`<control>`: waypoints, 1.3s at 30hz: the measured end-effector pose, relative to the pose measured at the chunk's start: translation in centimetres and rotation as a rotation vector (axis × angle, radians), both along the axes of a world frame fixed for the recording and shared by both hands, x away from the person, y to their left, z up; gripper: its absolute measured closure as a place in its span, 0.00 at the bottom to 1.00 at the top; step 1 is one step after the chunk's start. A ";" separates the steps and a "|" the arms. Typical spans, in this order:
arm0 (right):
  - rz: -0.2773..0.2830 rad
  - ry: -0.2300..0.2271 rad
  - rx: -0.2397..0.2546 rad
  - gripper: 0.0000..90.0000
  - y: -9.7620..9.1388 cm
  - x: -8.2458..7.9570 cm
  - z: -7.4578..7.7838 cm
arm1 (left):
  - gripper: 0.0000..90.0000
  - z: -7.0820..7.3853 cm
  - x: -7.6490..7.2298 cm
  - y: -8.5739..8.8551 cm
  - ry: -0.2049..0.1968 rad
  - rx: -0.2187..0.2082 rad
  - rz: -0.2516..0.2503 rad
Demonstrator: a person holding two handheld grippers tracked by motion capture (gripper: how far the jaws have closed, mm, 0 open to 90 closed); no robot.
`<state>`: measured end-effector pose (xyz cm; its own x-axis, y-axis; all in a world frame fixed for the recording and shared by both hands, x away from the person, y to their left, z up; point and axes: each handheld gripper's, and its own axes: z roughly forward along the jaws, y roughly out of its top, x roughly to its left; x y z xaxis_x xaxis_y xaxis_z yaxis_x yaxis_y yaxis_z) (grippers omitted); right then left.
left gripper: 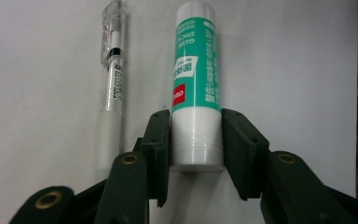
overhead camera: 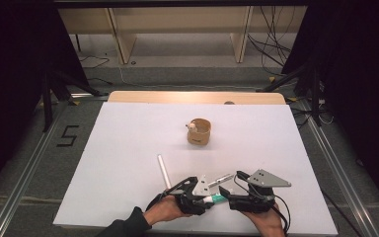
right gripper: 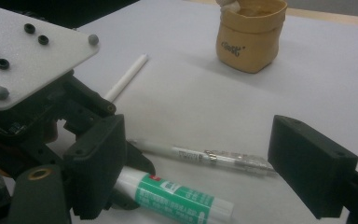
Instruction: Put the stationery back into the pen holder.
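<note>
A green and white glue stick [left gripper: 196, 70] lies on the white table sheet [overhead camera: 128, 148], with a clear pen [left gripper: 112, 79] beside it. My left gripper [left gripper: 196, 154] is shut on the glue stick's white end, one pad on each side. In the high view it sits near the front edge [overhead camera: 208, 199], with the glue stick [overhead camera: 217, 199] pointing right toward my right gripper [overhead camera: 231, 190]. The right gripper [right gripper: 200, 172] stands wide open and holds nothing. The pen [right gripper: 205, 156] and the glue stick's far end [right gripper: 177, 198] lie on the sheet between its jaws.
A tan pouch-like cup [overhead camera: 199, 132] stands mid-table with something white at its rim. A thin white rod [overhead camera: 164, 172] lies left of the grippers. The front edge runs just below both hands. Stands and cables line the floor around the table.
</note>
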<state>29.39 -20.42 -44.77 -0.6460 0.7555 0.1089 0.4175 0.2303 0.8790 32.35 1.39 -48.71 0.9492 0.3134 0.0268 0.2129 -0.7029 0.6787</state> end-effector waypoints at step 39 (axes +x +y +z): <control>0.151 -0.099 -0.092 0.22 2.5 -1.9 1.6 | 0.71 5.2 1.3 4.8 0.143 0.036 -0.049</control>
<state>27.46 -17.95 -43.13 -0.7566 0.6534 -0.0260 0.2846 0.3648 0.8865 33.69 6.23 -43.46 0.9582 0.2683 -0.0993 0.2707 -0.7380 0.6181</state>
